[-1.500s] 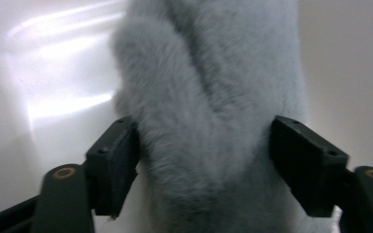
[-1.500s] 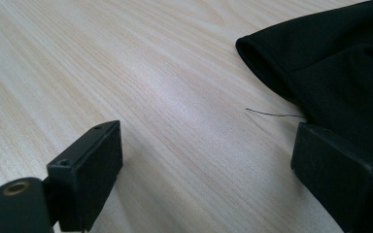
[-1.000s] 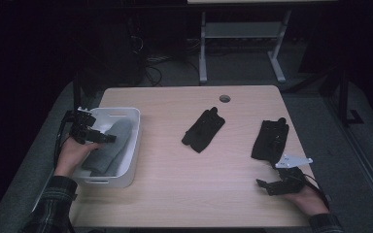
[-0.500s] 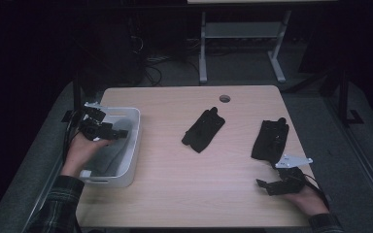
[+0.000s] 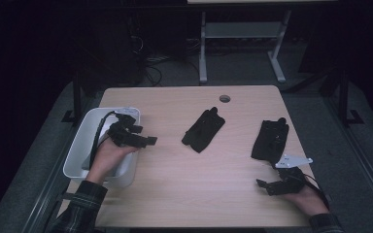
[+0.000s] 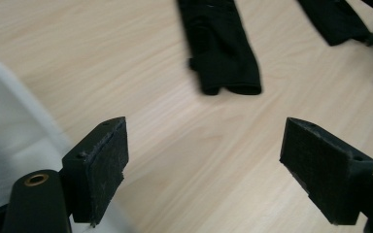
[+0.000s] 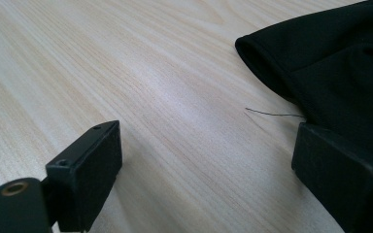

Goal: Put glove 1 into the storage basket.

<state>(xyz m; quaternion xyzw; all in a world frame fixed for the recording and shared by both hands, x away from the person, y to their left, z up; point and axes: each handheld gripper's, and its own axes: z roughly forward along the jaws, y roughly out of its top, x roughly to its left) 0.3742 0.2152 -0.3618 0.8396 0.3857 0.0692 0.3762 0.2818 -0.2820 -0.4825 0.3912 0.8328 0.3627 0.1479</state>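
Left tool (image 5: 143, 139): held above the right rim of the white bin (image 5: 80, 145), which stands at the left edge of the tabletop (image 5: 184, 194); jaws spread wide apart with nothing between them, pointing toward the middle of the tabletop. In the left gripper view the pads (image 6: 102, 165) frame bare wood, with the bin wall (image 6: 9, 131) at the lower left. Middle black glove (image 5: 203, 129): lies flat near the centre of the tabletop, slanted, cuff end toward the near edge; it lies apart from the left tool, ahead of the open jaws and clear of them, seen in the left gripper view (image 6: 221, 46) beyond the pads. Right black glove (image 5: 270, 138): lies flat near the right edge of the tabletop, well apart from the middle glove. Right tool (image 5: 267, 186): rests low at the near right corner of the tabletop, jaws parted and gripping nothing, pointing left along the near edge. In the right gripper view the cuff of the right glove (image 7: 330, 68) lies just beside the right-hand pad (image 7: 340, 174), at the upper right, not between the jaws; a thin loose thread (image 7: 272, 113) trails from the cuff onto the wood. A round cable hole (image 5: 225, 98) sits near the far edge of the tabletop.
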